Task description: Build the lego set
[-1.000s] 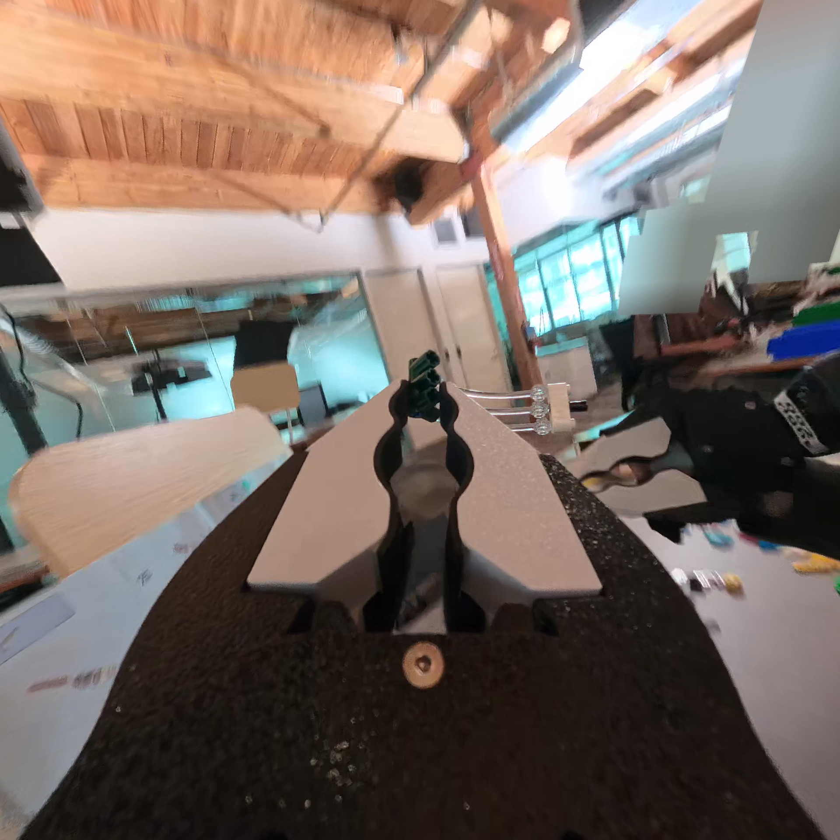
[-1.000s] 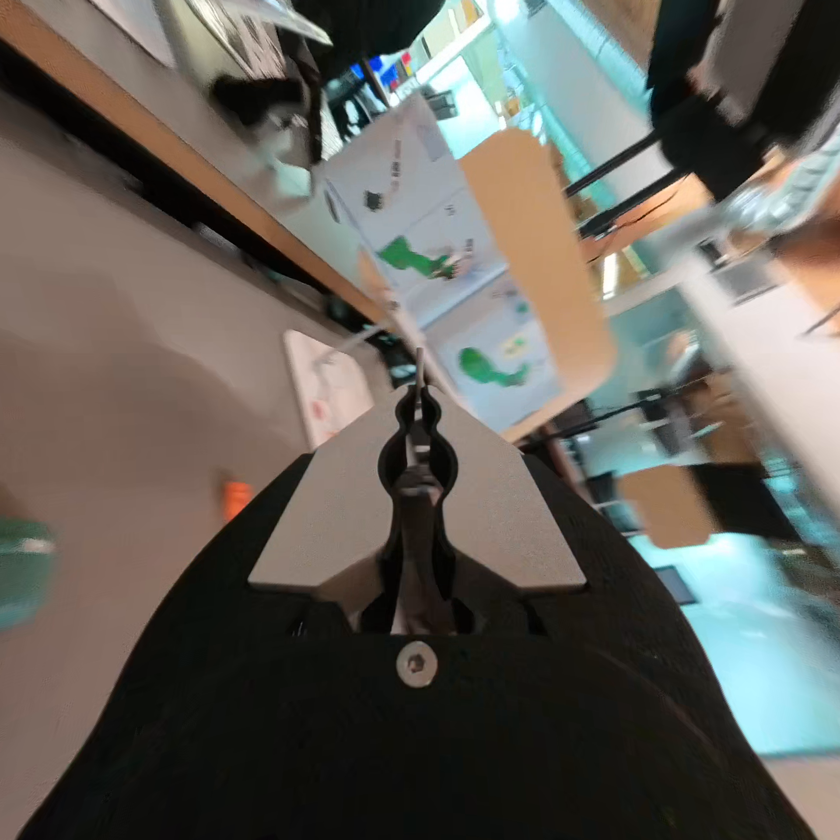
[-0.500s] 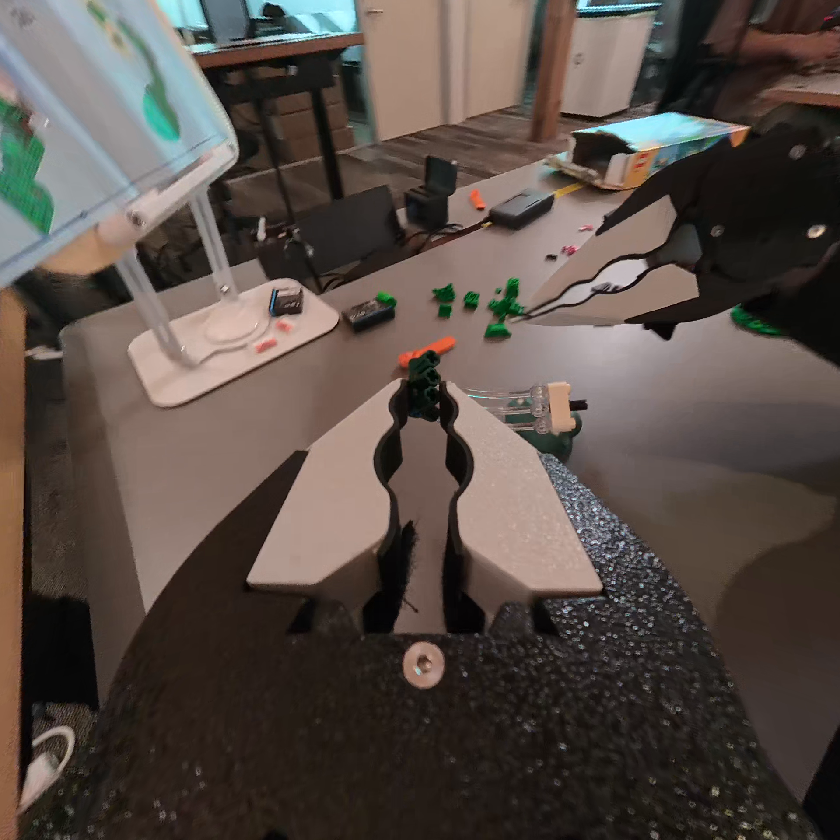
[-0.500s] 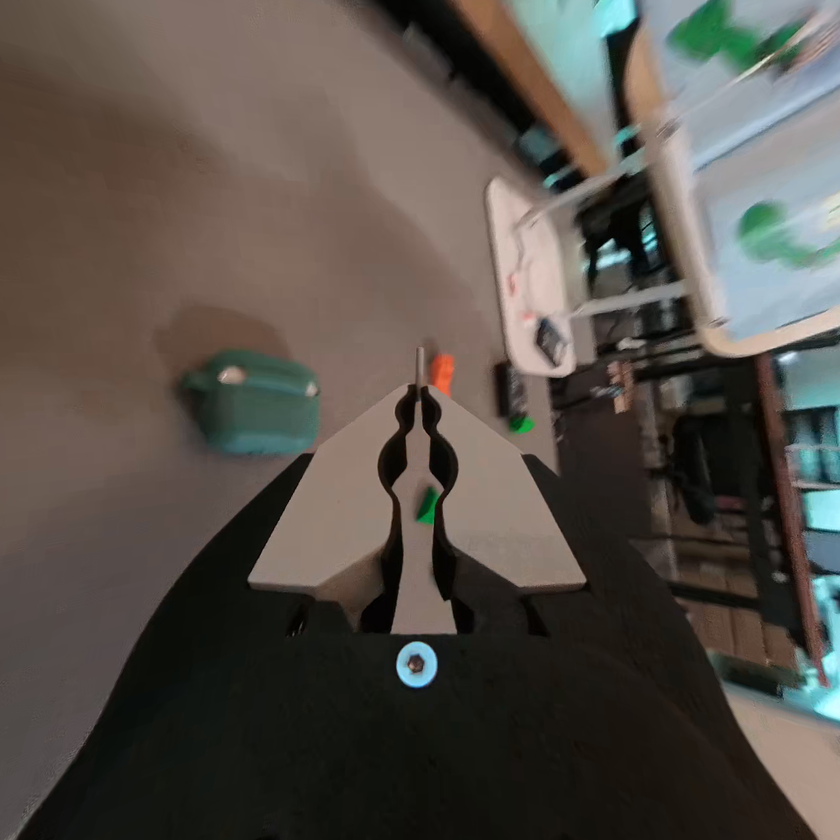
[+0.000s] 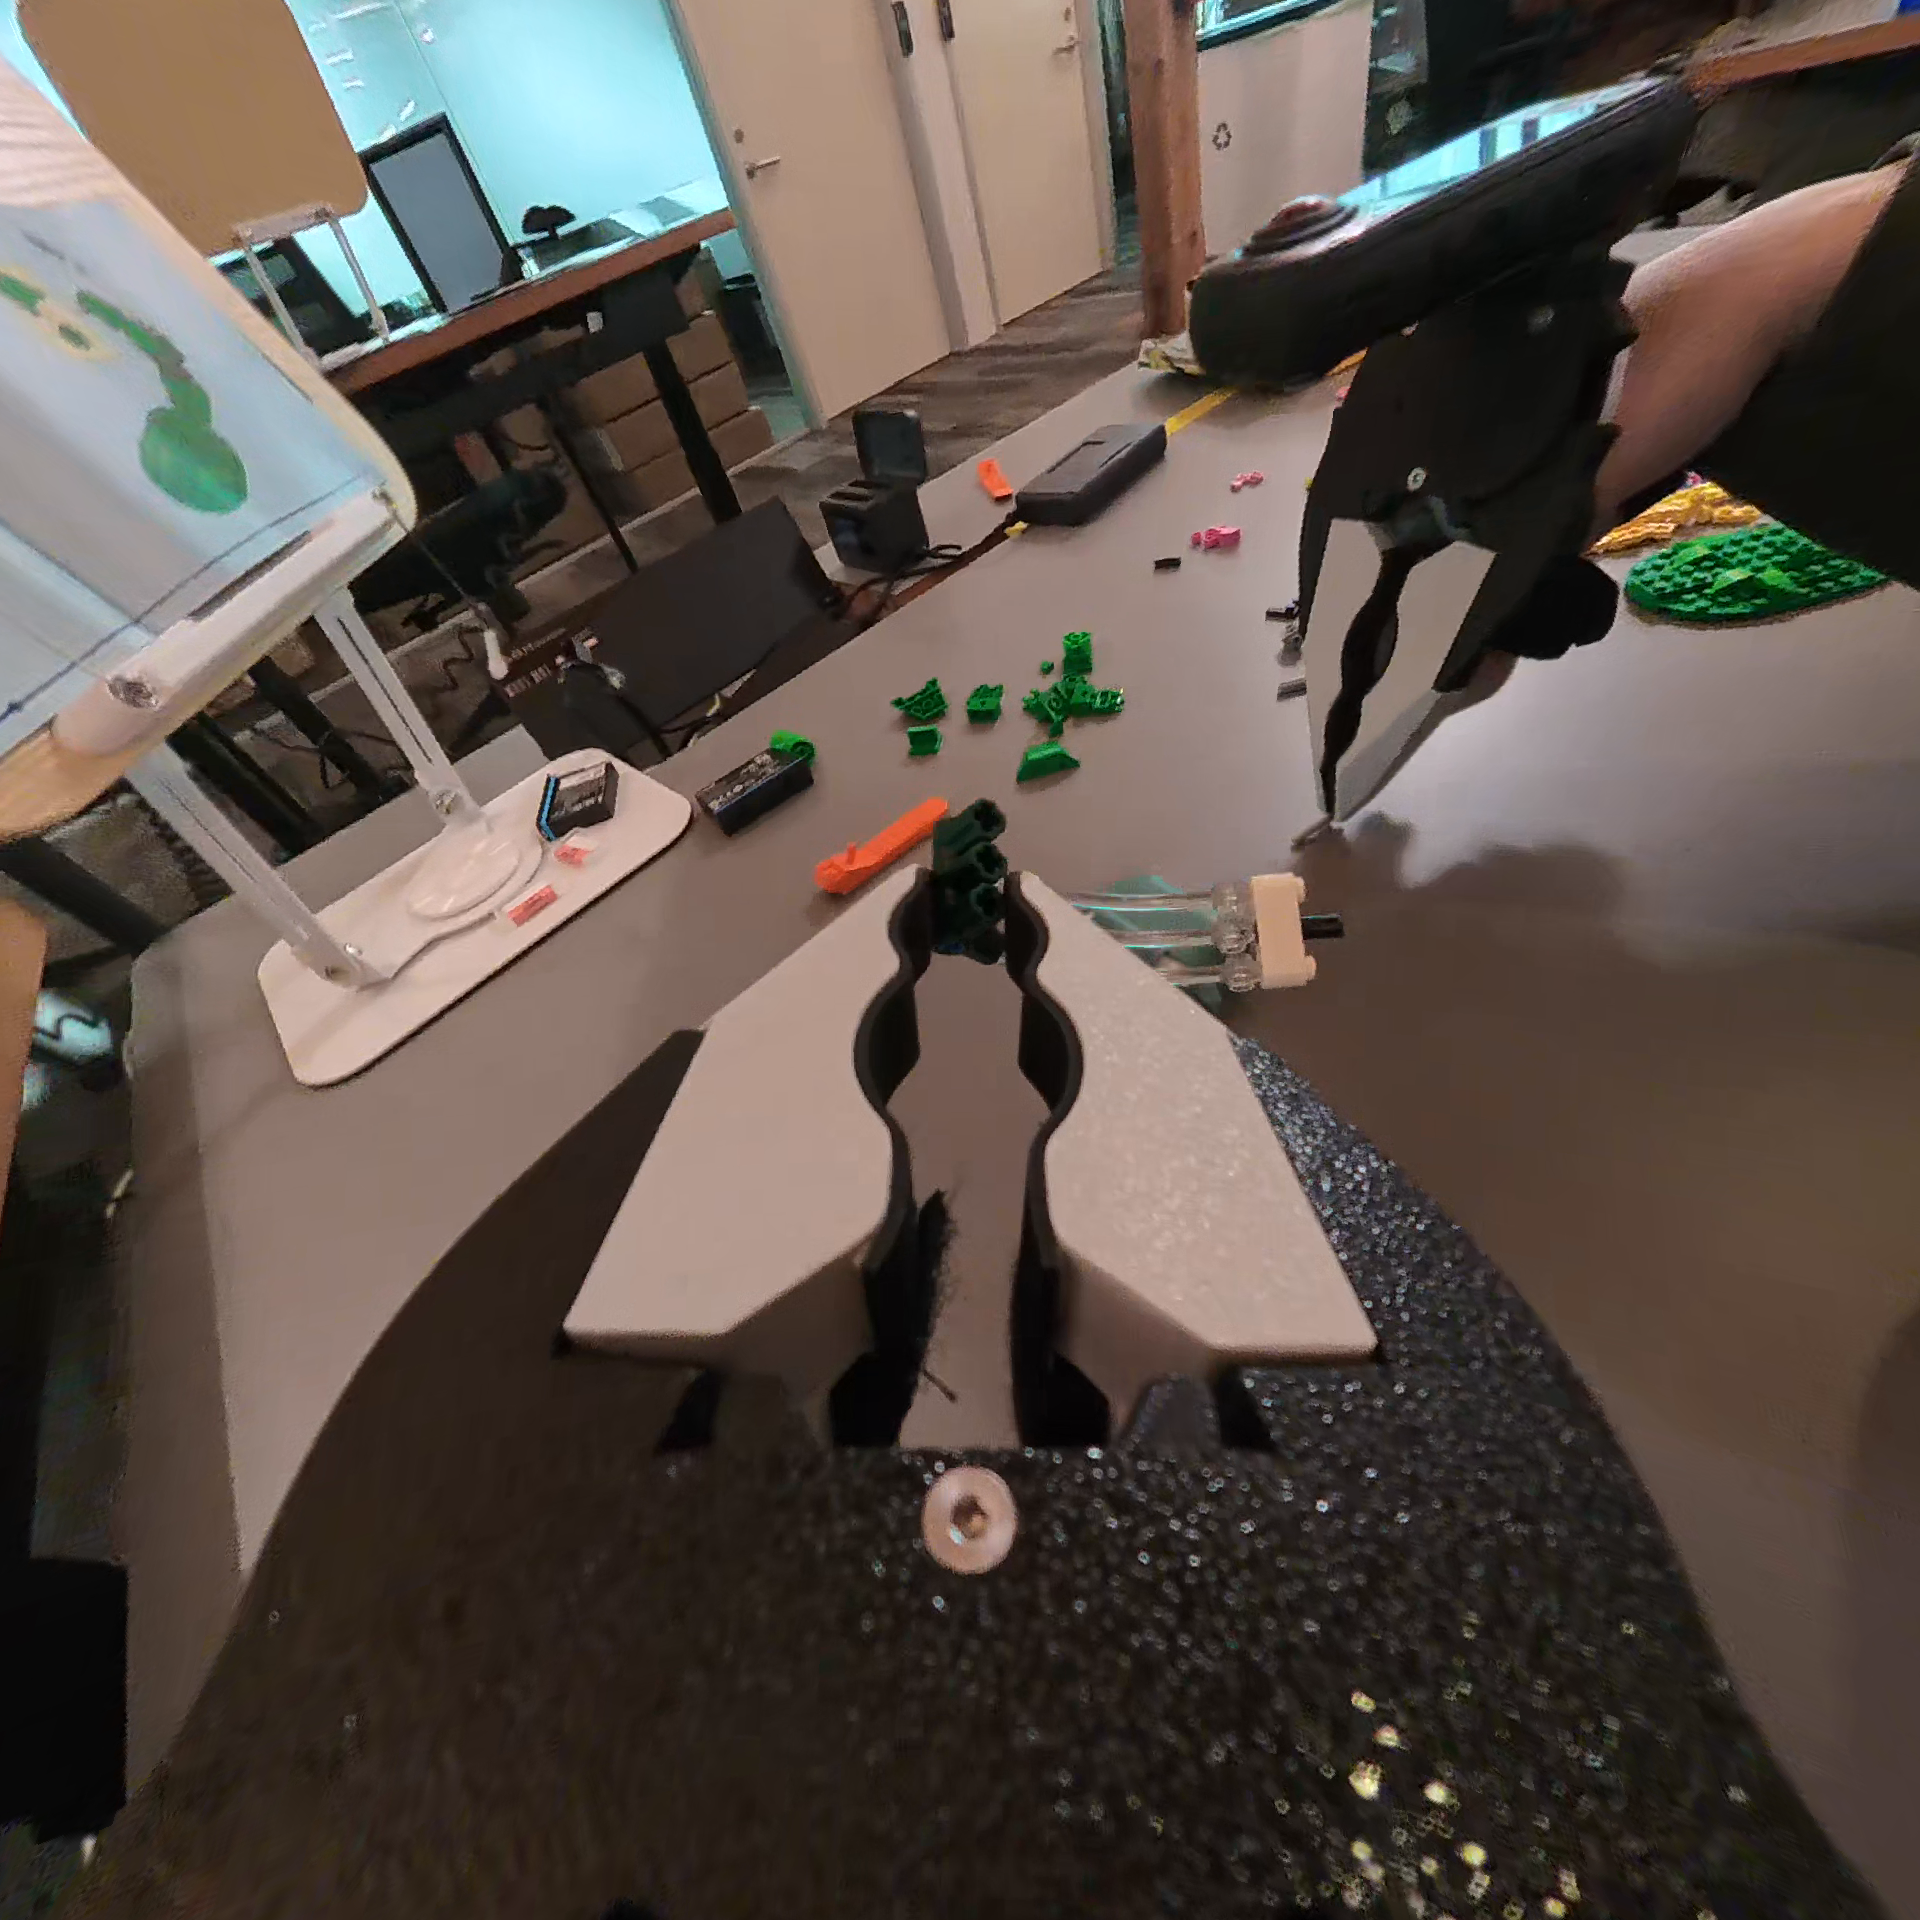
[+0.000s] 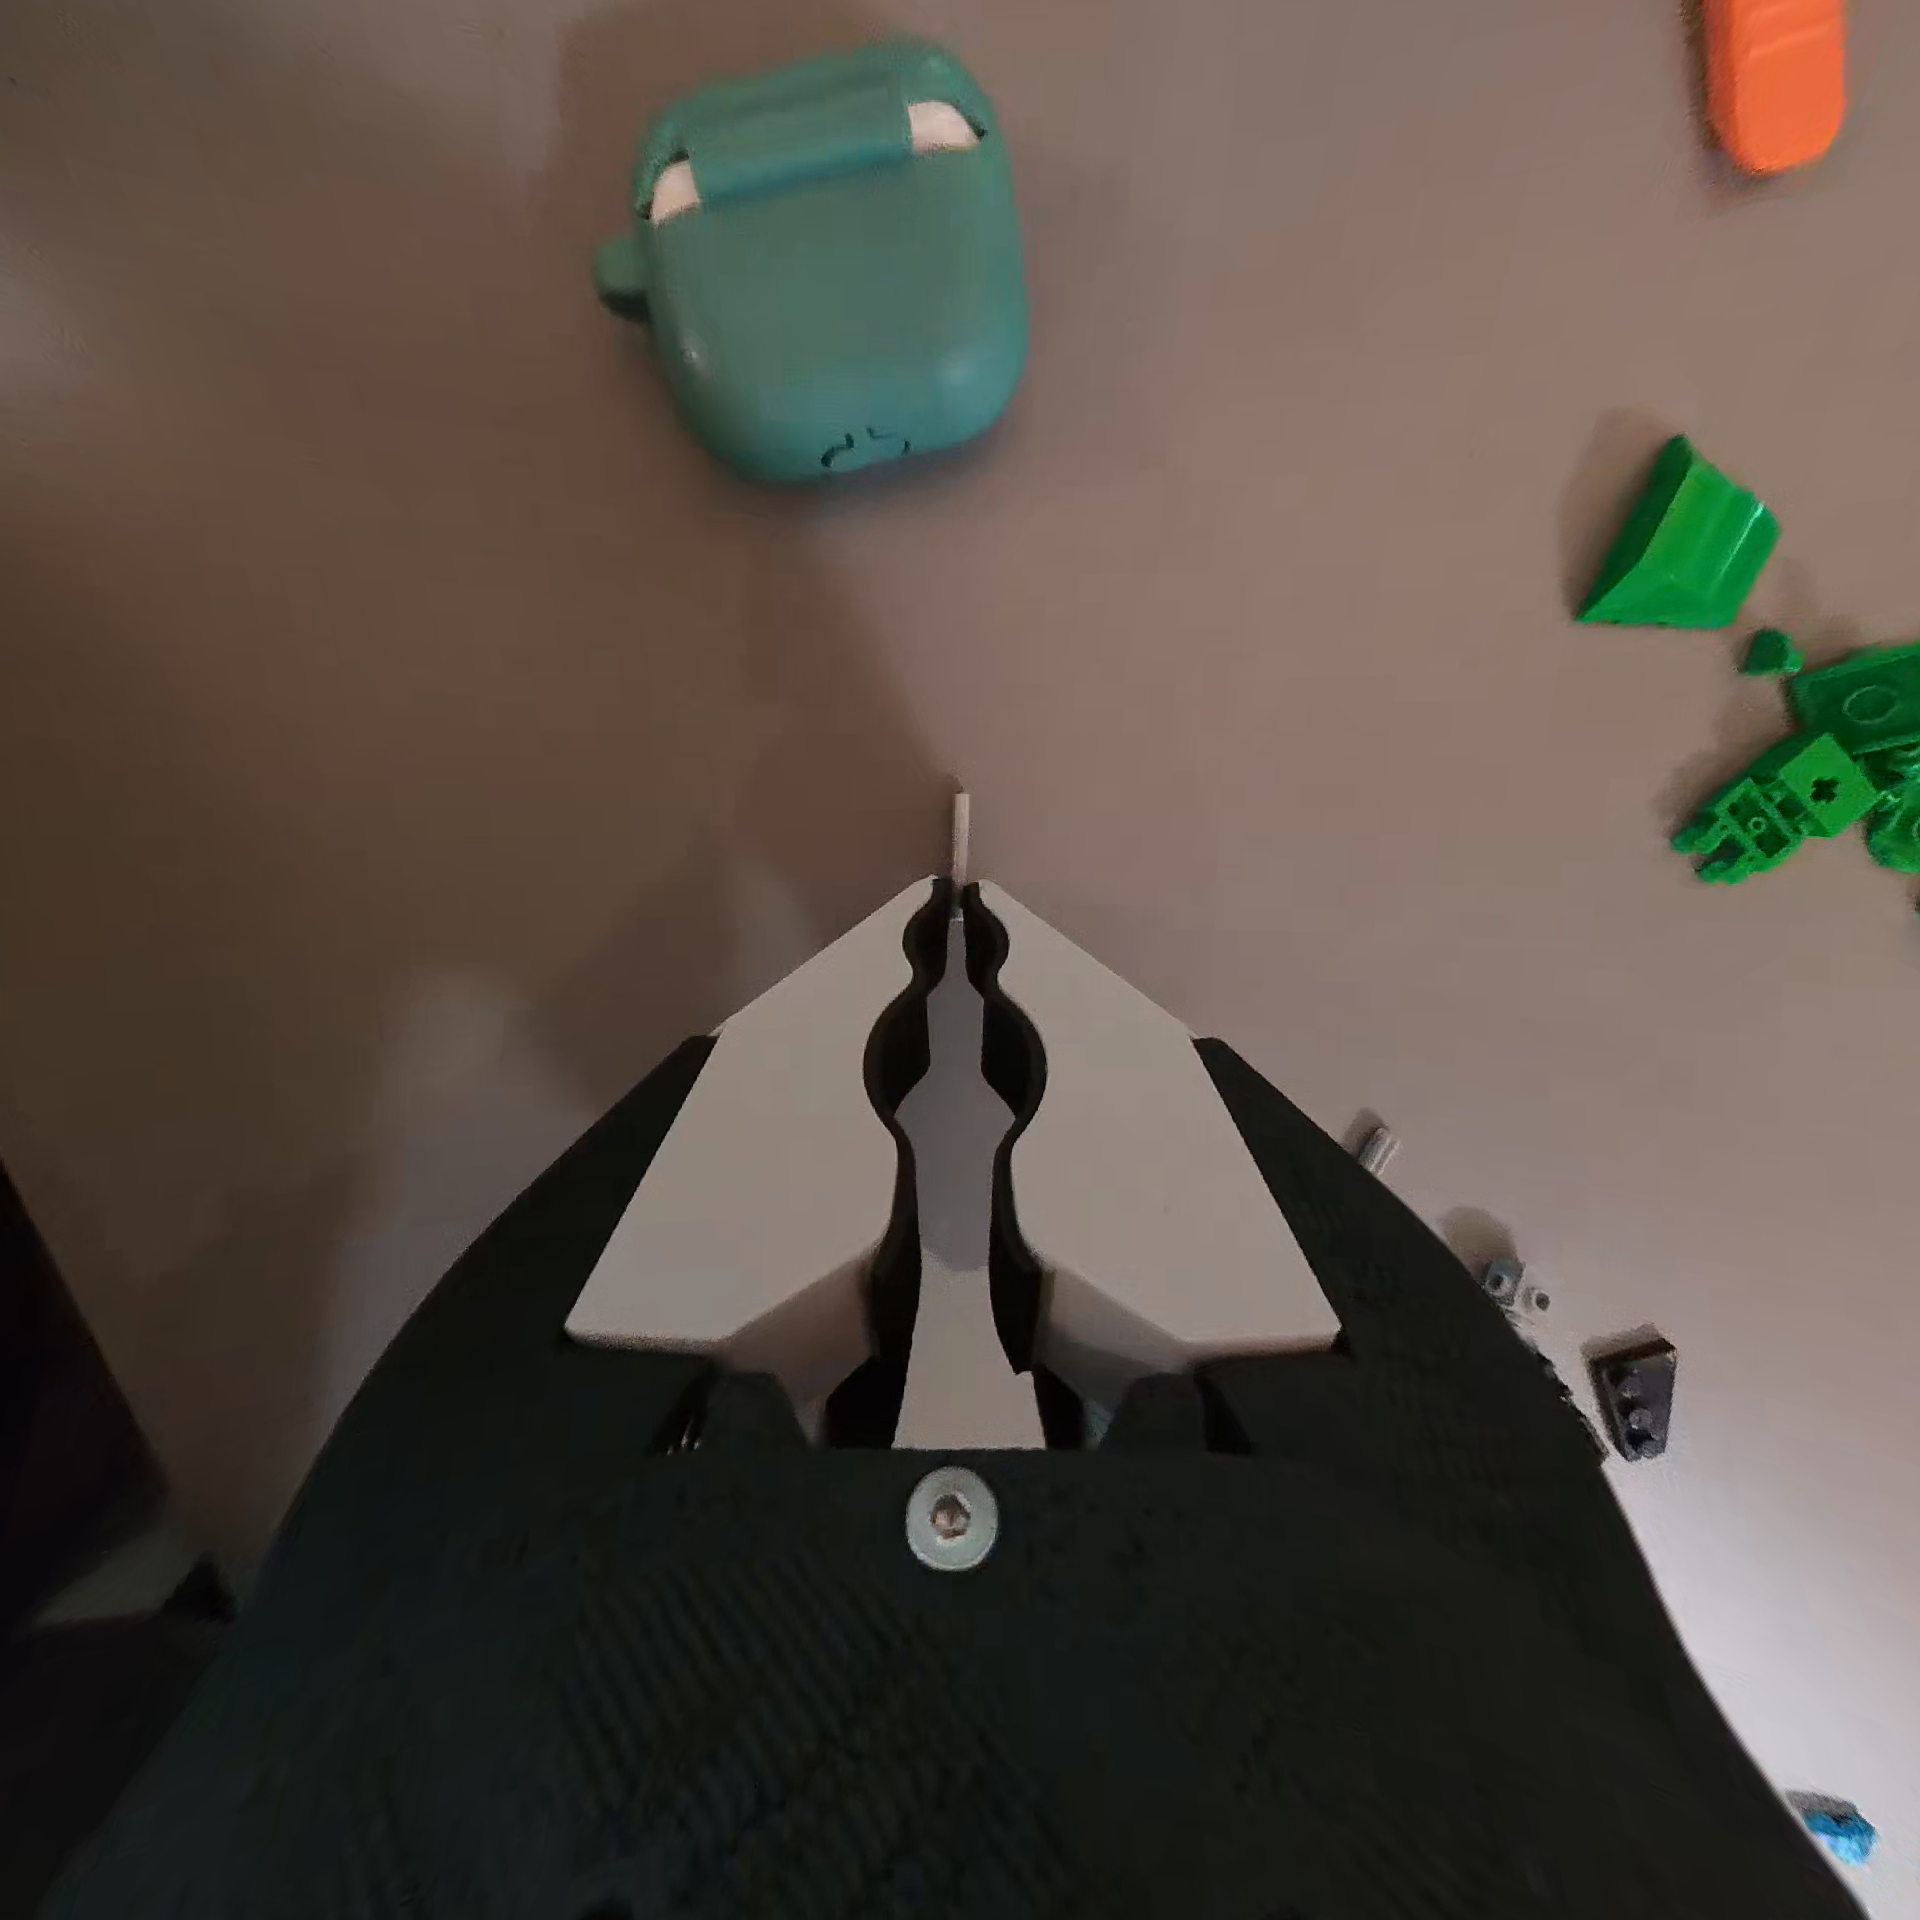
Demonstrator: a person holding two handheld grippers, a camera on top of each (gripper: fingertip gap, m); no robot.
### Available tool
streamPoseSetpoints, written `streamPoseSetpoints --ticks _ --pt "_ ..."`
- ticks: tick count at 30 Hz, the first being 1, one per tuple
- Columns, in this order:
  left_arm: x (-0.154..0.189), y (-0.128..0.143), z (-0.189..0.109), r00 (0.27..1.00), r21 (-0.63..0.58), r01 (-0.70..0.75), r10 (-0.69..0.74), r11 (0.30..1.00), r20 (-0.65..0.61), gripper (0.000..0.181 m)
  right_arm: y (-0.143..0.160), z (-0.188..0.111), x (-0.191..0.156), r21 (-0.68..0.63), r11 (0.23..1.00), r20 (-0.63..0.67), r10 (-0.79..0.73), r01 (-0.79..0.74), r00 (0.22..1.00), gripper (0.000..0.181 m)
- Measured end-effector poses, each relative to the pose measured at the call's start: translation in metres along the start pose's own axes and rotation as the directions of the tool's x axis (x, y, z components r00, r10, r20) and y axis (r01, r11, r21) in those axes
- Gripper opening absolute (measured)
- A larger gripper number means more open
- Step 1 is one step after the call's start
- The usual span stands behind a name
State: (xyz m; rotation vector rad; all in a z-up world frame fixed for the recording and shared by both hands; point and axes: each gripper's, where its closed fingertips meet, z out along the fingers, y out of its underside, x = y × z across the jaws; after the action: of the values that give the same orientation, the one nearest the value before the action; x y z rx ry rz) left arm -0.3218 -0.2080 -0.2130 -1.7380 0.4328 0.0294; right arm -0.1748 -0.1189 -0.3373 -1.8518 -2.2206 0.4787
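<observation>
My left gripper [image 5: 966, 883] is shut on a dark green lego piece [image 5: 968, 847], held above the grey table [image 5: 1558, 1039]. Clear rods and a white brick [image 5: 1276, 930] with a black pin stick out to its right. My right gripper [image 6: 954, 888] is shut on a thin pale pin [image 6: 958, 836] and points straight down at the table. In the left wrist view it [image 5: 1327, 810] hangs at the right with its tips at the table surface. A teal case [image 6: 831, 281] lies just beyond the pin.
Loose green pieces [image 5: 1049, 707] [image 6: 1683, 551] and an orange tool [image 5: 883, 831] lie mid-table. An instruction sheet on a white stand [image 5: 416, 935] is at the left. A green plate [image 5: 1756, 571] is far right. Small grey parts [image 6: 1631, 1392] lie beside my right gripper.
The left view swung from the ceiling down to the table, still holding the green piece. The right gripper turned to point down at the table and came close to the teal case.
</observation>
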Motion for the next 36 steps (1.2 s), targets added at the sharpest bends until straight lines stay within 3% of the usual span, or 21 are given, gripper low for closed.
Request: streamPoseSetpoints --ticks 5,10,14,24,28,30,34,36 --pt "0.007 -0.011 0.007 0.999 0.020 -0.039 0.039 0.999 -0.001 0.011 0.000 0.003 -0.001 0.003 1.000 0.006 -0.007 0.007 1.000 0.002" --pt "0.007 -0.024 0.004 0.995 0.026 -0.096 0.095 0.995 0.025 0.011 -0.003 -0.005 -0.002 0.061 0.998 0.004 0.022 -0.022 1.000 0.023" --pt "0.008 -0.038 0.002 0.989 0.072 -0.139 0.135 0.988 0.055 0.010 -0.005 -0.020 0.001 0.126 0.991 -0.023 0.058 -0.055 0.998 0.028" --pt "0.023 -0.061 0.018 0.988 0.148 -0.155 0.150 0.977 0.044 0.011 0.035 -0.012 0.001 -0.015 0.992 -0.047 0.127 -0.128 0.991 0.039" --pt "0.032 -0.074 0.027 0.989 0.204 -0.146 0.143 0.968 0.027 0.011 0.031 -0.019 0.002 0.050 0.994 -0.093 0.101 -0.097 0.991 0.053" --pt "0.037 -0.079 0.033 0.989 0.223 -0.147 0.148 0.964 0.012 0.010 0.022 -0.029 0.005 0.142 0.987 -0.115 0.092 -0.076 0.989 0.058" --pt "0.047 -0.087 0.047 0.987 0.260 -0.155 0.163 0.953 -0.010 0.011 0.009 -0.056 0.009 0.341 0.934 -0.116 0.153 -0.106 0.981 0.055" --pt "0.054 -0.091 0.057 0.985 0.281 -0.155 0.170 0.947 -0.030 0.011 0.019 -0.061 0.008 0.356 0.919 -0.070 0.208 -0.171 0.976 0.053"
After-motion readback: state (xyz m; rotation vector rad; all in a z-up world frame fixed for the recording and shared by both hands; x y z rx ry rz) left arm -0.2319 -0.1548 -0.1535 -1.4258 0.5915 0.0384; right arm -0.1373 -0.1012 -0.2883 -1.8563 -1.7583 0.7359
